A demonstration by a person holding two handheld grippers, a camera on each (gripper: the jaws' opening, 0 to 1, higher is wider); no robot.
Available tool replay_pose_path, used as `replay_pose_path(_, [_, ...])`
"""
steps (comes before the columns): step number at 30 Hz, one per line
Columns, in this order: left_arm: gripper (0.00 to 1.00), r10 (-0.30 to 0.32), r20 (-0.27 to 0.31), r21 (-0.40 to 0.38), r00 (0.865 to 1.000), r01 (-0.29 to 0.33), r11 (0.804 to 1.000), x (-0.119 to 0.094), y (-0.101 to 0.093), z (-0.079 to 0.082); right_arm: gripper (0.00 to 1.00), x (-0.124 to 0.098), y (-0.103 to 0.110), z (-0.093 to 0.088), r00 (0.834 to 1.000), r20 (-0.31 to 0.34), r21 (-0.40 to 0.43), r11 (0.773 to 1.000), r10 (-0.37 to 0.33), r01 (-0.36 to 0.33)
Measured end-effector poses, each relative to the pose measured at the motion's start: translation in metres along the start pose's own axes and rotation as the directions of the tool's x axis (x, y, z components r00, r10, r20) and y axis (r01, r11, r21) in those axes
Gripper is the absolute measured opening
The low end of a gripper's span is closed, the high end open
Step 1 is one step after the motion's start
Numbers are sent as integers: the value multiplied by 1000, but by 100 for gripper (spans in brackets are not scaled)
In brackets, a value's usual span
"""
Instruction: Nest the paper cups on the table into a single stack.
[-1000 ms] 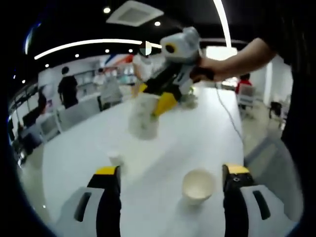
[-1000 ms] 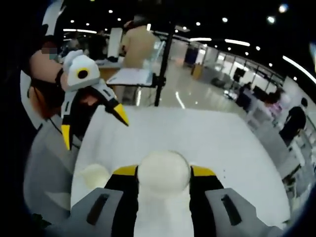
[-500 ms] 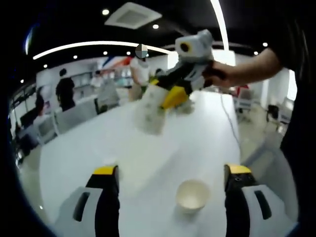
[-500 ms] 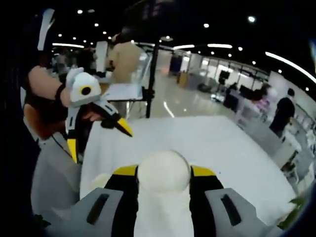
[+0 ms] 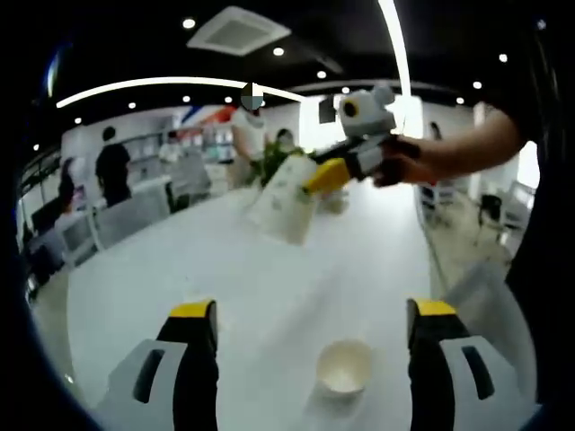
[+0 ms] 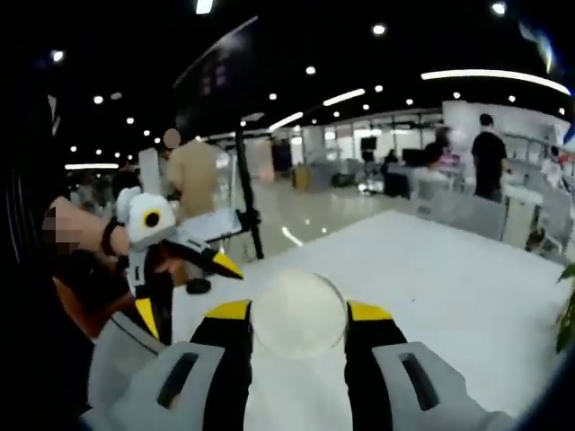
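My right gripper (image 6: 298, 316) jaws clamp a paper cup (image 5: 286, 197), held in the air above the white bench (image 5: 269, 278), tilted. My left gripper (image 5: 305, 314) jaws are spread wide with nothing between them, low over the bench; a second cup (image 5: 345, 367) stands upright between them.

I am holding my yellow-tipped left gripper (image 5: 305, 314) with its jaws spread wide, while my grey-bodied right gripper (image 6: 298, 316) is clamping a white paper cup (image 6: 298, 314) aloft.
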State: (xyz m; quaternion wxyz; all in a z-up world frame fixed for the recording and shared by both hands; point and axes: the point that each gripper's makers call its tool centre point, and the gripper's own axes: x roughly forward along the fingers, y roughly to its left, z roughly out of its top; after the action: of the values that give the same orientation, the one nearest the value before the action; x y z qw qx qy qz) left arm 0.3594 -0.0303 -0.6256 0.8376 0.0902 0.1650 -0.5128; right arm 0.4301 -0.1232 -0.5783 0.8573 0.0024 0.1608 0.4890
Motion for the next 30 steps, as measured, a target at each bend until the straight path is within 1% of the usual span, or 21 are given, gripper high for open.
replay_pose_path(3, [85, -9, 0, -8, 1000, 9, 1000, 4, -4, 1, 36, -2, 4, -3, 1000, 31, 56, 998, 2, -4])
replay_pose_path(5, [84, -21, 9, -17, 1000, 21, 1000, 6, -8, 3, 36, -3, 6, -7, 999, 32, 69, 998, 5, -8])
replay_pose_path(7, [84, -25, 5, -18, 1000, 25, 1000, 8, -10, 2, 36, -3, 10, -12, 999, 34, 83, 996, 13, -16])
replay_pose_path(10, [81, -47, 15, -30, 999, 47, 998, 10, -17, 4, 36, 0, 18, -14, 998, 46, 109, 993, 40, -45])
replay_pose_path(12, [80, -55, 20, -35, 998, 56, 998, 11, -19, 5, 36, 3, 24, -15, 997, 43, 117, 991, 61, -65])
replay_pose_path(14, [79, -64, 25, -40, 998, 65, 997, 11, -21, 6, 36, 5, 30, -17, 996, 47, 117, 990, 75, -80])
replay_pose_path(16, [77, -80, 38, -64, 996, 82, 995, 12, -25, 9, 36, 9, 37, -18, 994, 44, 114, 988, 97, -101])
replay_pose_path(18, [75, -85, 40, -56, 996, 87, 995, 13, -26, 10, 36, 12, 45, -17, 992, 51, 118, 985, 119, -124])
replay_pose_path(21, [75, -94, 39, -66, 995, 97, 993, 14, -29, 11, 36, 17, 51, -15, 990, 51, 109, 984, 135, -140])
replay_pose_path(24, [73, -108, 53, -66, 993, 112, 992, 15, -32, 14, 36, 21, 55, -14, 987, 56, 114, 981, 152, -157])
replay_pose_path(27, [72, -120, 93, -102, 988, 130, 986, 13, -35, 20, 36, 23, 58, -16, 985, 51, 108, 980, 164, -169])
replay_pose_path(30, [69, -124, 110, -119, 986, 137, 983, 10, -34, 21, 36, 21, 60, -16, 984, 54, 110, 979, 168, -173])
